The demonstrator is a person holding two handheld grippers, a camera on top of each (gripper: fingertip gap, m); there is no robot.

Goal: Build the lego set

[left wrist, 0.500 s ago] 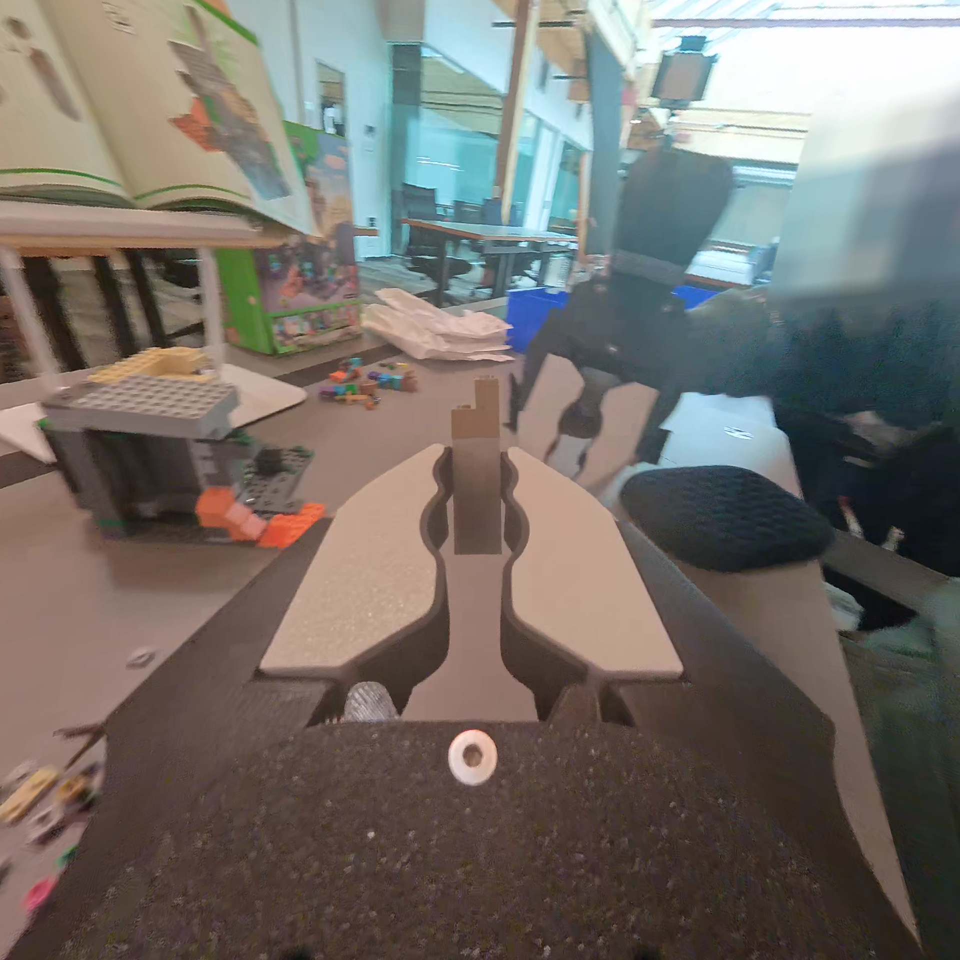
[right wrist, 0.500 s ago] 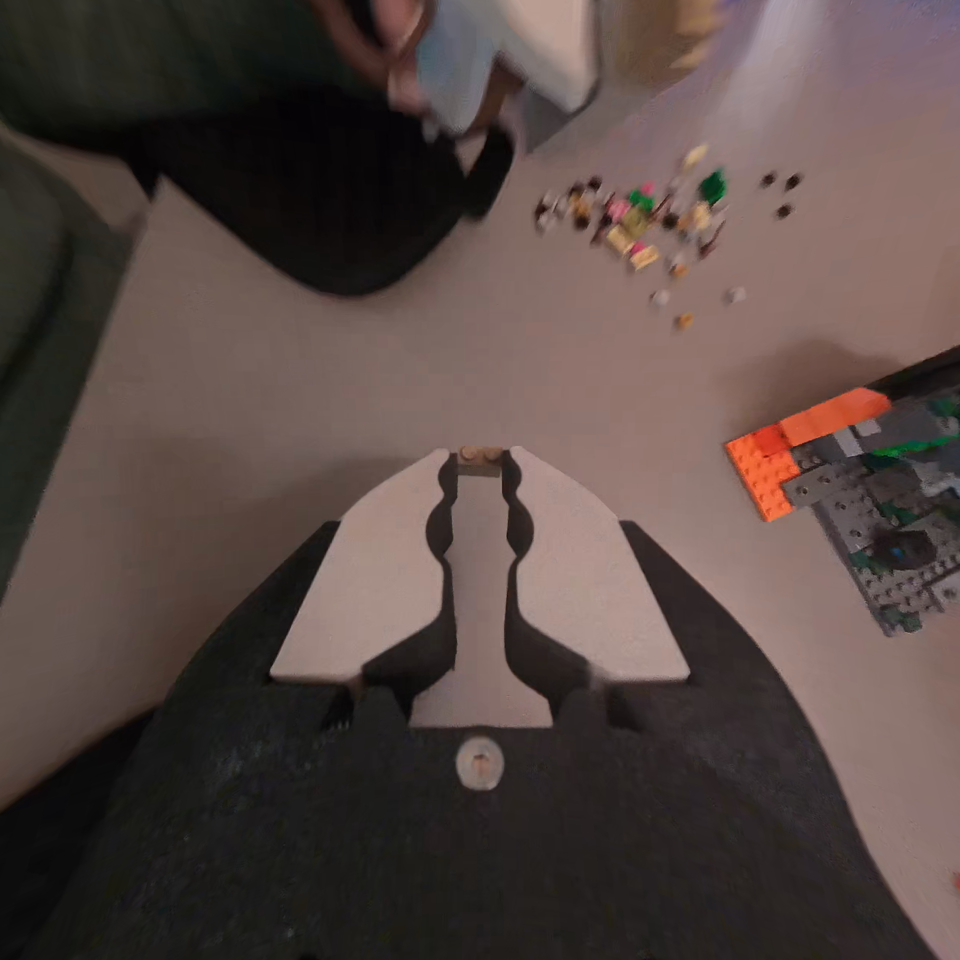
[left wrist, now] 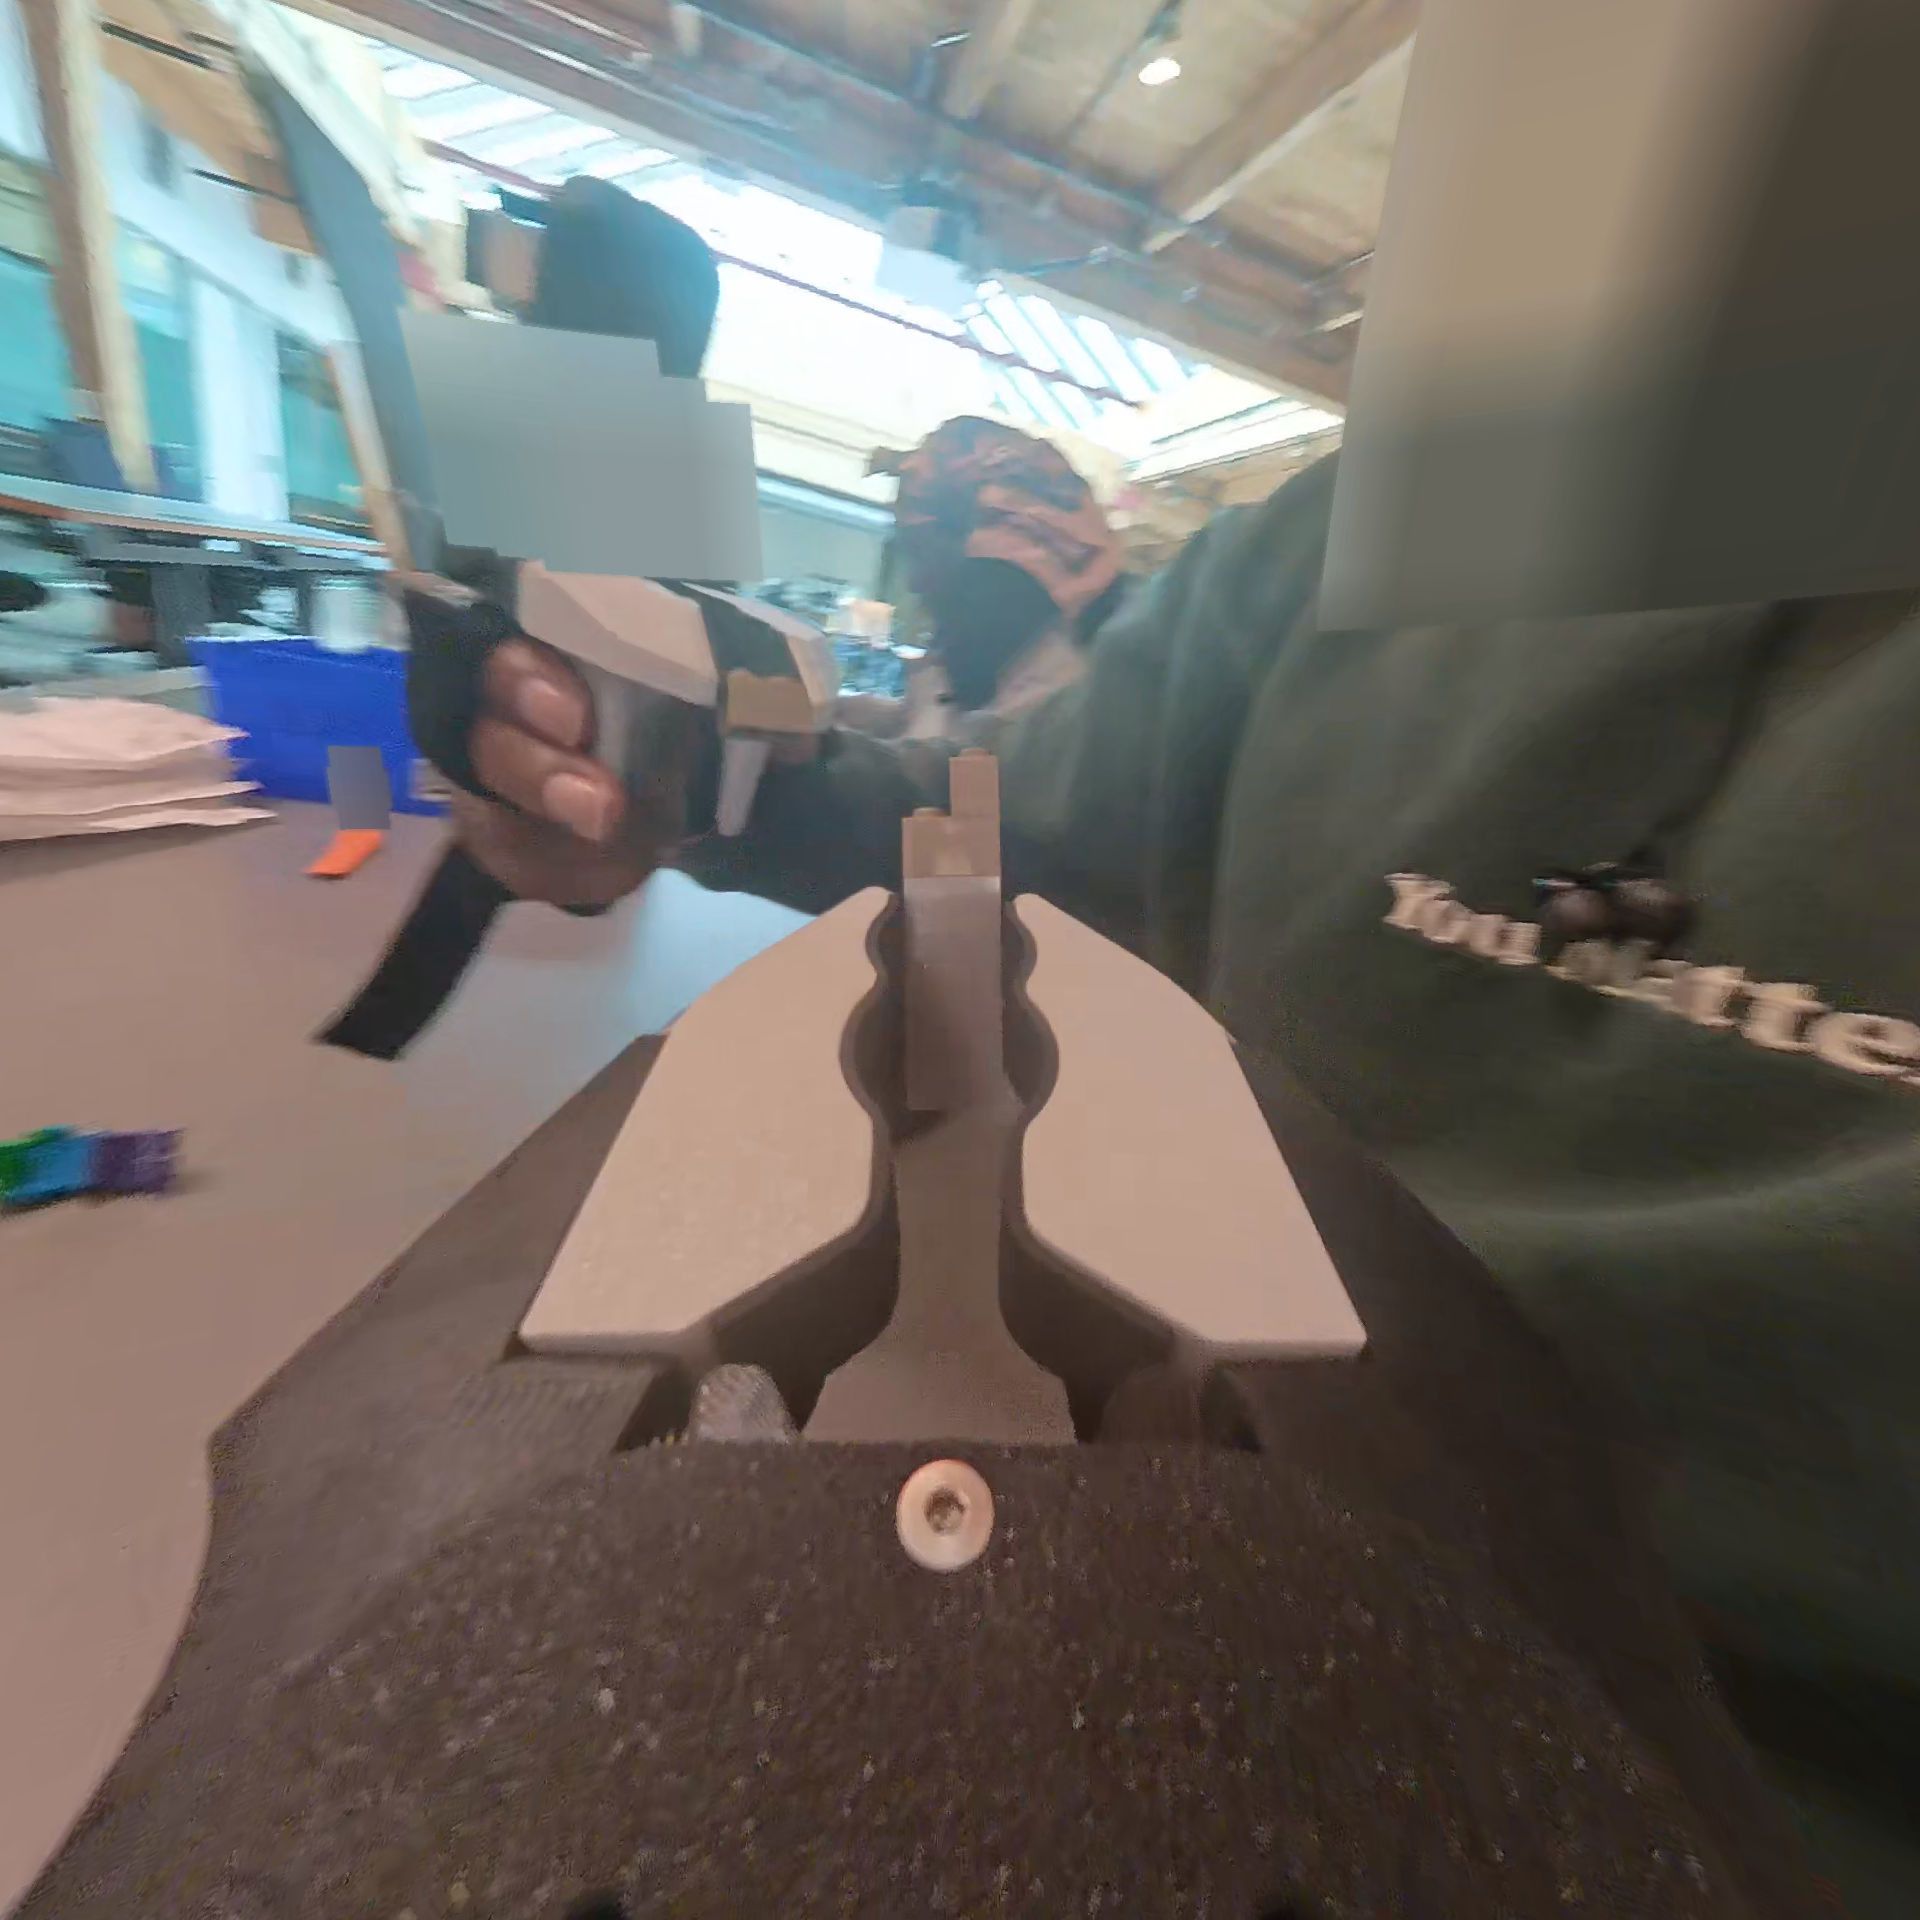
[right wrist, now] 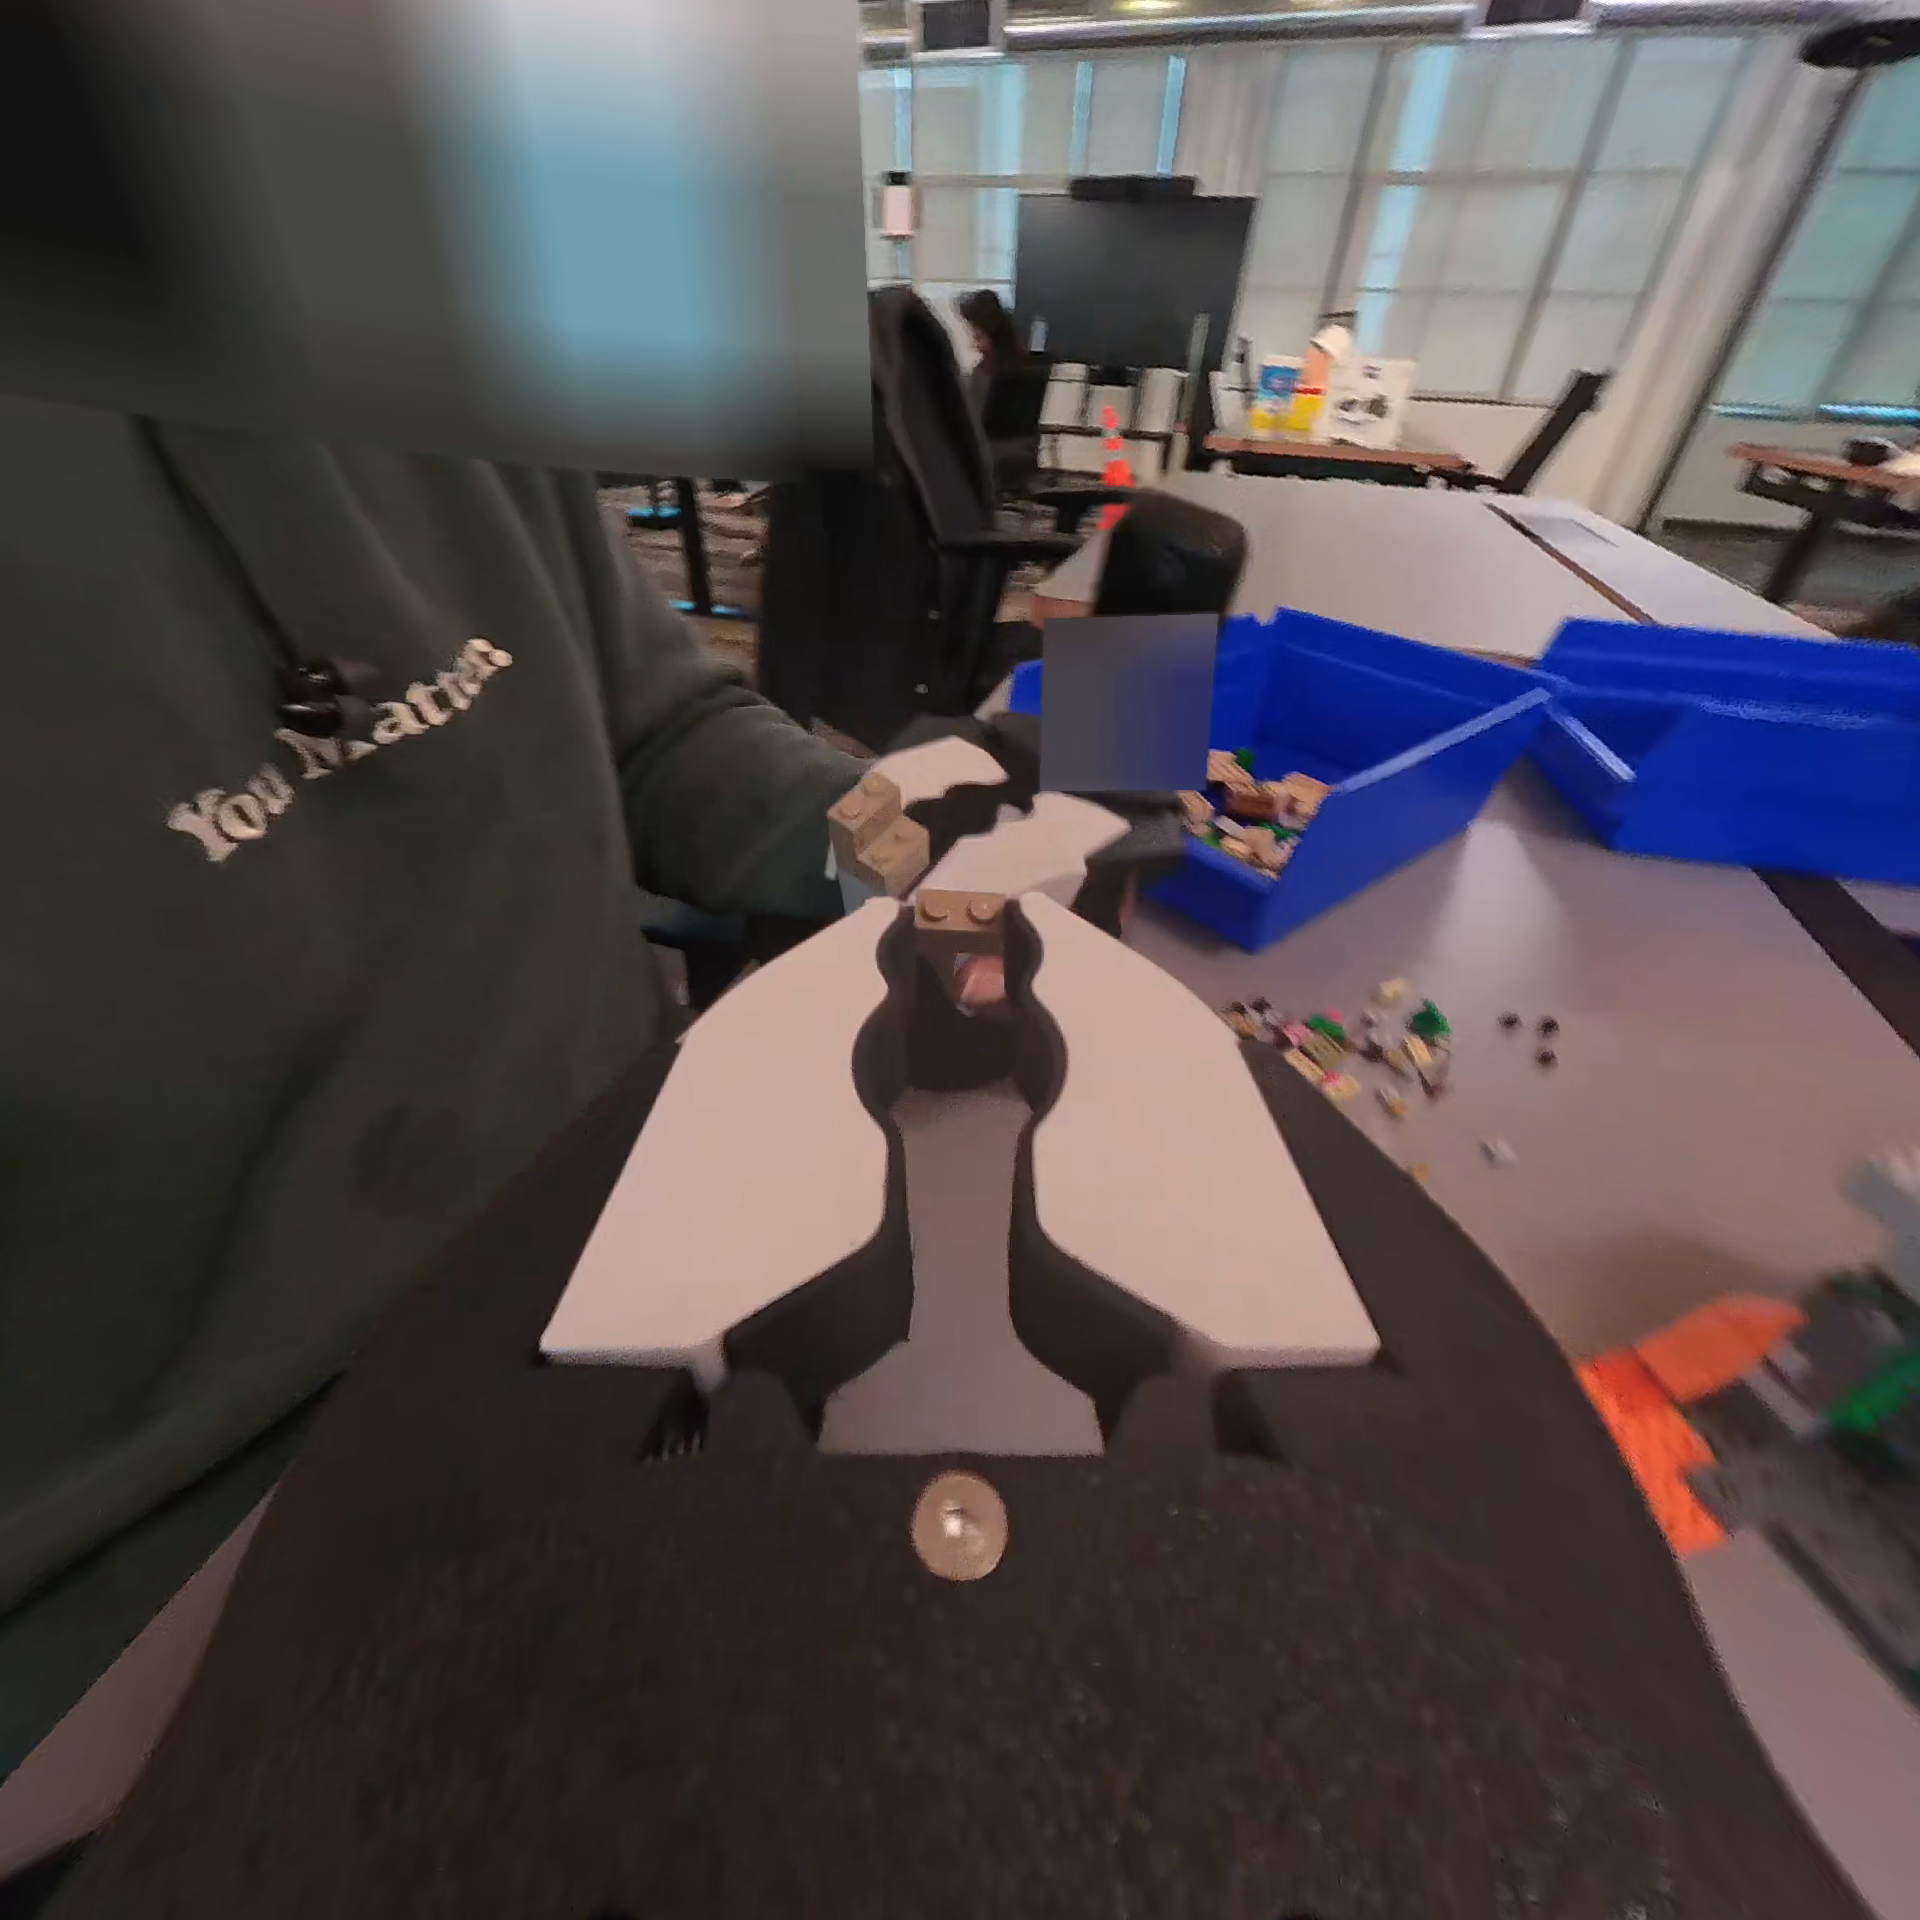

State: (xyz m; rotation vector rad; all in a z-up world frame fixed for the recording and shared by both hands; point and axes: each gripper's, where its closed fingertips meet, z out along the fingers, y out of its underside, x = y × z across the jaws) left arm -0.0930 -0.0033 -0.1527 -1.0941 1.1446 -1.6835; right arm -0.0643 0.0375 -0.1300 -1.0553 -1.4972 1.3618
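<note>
My left gripper [left wrist: 951, 906] is shut on a tan stepped brick piece [left wrist: 958, 831] that sticks out past its fingertips. In the right wrist view the same piece [right wrist: 876, 831] sits in the left gripper [right wrist: 940, 831], just beyond my right fingertips. My right gripper [right wrist: 958, 914] is shut on a small tan two-stud brick [right wrist: 958, 920], studs facing the camera. In the left wrist view the right gripper [left wrist: 748, 686] is up and to the left, held in a hand, with its tan brick [left wrist: 769, 709] at the tips. The two bricks are close together but apart.
A person in a dark green sweatshirt [right wrist: 312, 935] is right behind both grippers. On the grey table [right wrist: 1558, 1039] are a blue bin of bricks [right wrist: 1351, 831], another blue bin [right wrist: 1766, 748], scattered small pieces [right wrist: 1371, 1049], and a grey build with orange plates [right wrist: 1714, 1382]. White bags [left wrist: 104, 769] lie at the far left. The gap from one gripper's tips to the other's is roughly 6 cm.
Both grippers have lifted off the table and swung towards the person's chest. They have come closer to each other. Each keeps its tan brick in the grasp.
</note>
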